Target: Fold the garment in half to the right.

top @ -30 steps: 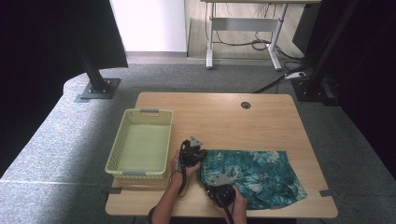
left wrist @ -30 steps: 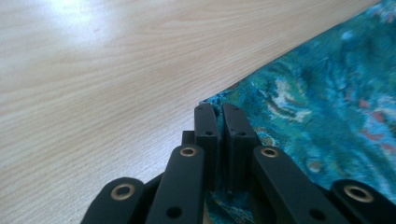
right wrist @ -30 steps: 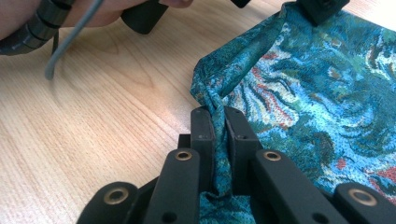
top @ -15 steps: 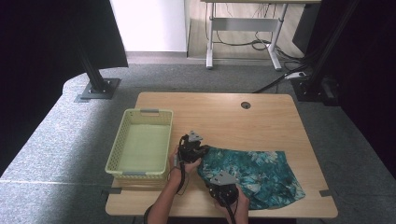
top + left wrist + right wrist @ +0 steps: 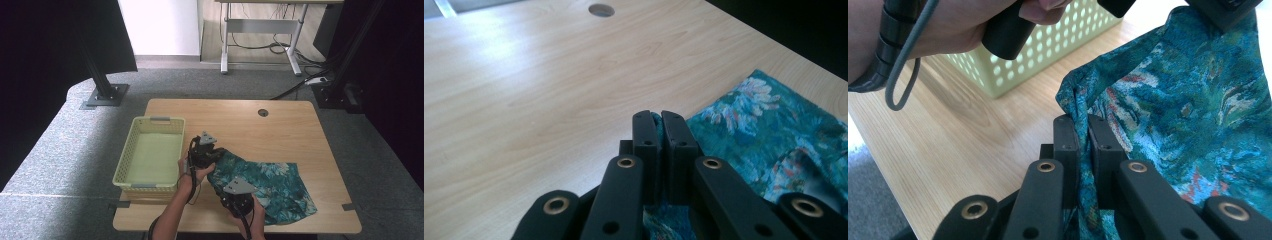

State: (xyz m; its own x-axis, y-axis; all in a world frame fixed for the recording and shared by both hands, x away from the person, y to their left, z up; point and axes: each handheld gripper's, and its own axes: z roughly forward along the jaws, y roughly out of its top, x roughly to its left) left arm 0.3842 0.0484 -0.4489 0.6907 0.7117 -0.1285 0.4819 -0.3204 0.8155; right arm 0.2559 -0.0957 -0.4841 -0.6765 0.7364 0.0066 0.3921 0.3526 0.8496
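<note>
Teal flowered cloth (image 5: 270, 182) lies at the lower right of the high view on the wooden tabletop (image 5: 280, 125), its left edge lifted. Left gripper (image 5: 658, 117) is clamped on a fold of that cloth, and right gripper (image 5: 1082, 125) pinches another fold. Pale yellow basket (image 5: 150, 152) sits just left of them.

— What carries everything here?

— A light wooden desk (image 5: 280, 125) with a round cable hole (image 5: 263, 112) near its far edge.

— And what lies on it?

— A pale yellow perforated basket (image 5: 151, 181) sits at its left end. To the right, a teal floral cloth (image 5: 280, 187) is spread over the near right part, its left edge lifted off the wood. Basket and cloth are near each other but apart. The far half is bare wood.
</note>
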